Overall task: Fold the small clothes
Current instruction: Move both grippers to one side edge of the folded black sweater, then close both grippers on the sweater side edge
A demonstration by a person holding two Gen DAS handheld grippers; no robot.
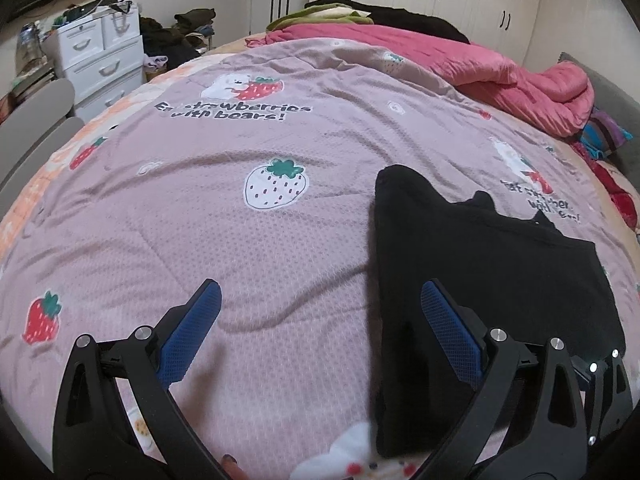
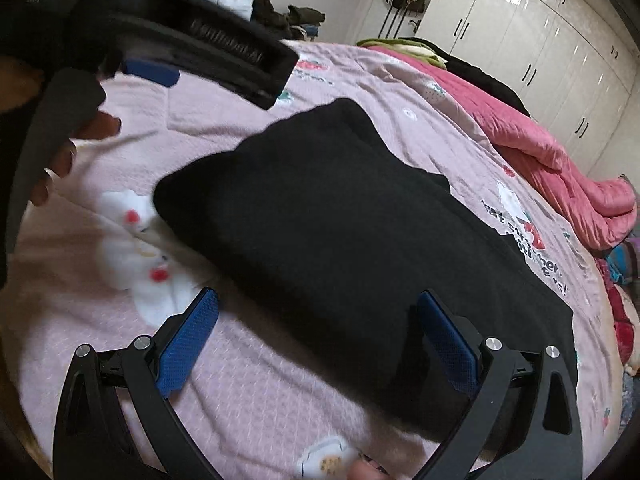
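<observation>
**Both tools spread over a part-folded black garment on the bed**

Nearest: left tool (image 1: 320,300) with blue pads spread wide, empty. One finger sits over bare bedspread, the other over the garment's near-left edge. Reads as lined up to take that edge, not yet pinching.

Right tool (image 2: 318,304) likewise spread and empty, straddling the garment's near edge. In the right wrist view the left tool's body (image 2: 224,56) shows upper left, blurred, with white lettering I can't read for certain; fingers (image 2: 60,160) of the person's hand beneath it.

Black garment (image 2: 340,220): lies flat toward the near right part of the bed, apparently already doubled over, thick rounded fold along its left side. Judged mid-fold, another fold due.

Bedspread (image 1: 240,240): pink, strawberries and bears, printed "…strawberries with bears!".

Far: rumpled pink duvet (image 1: 500,76) along the far right edge of the bed; white drawers (image 1: 100,56) left; white wardrobe (image 2: 520,32) behind.
</observation>
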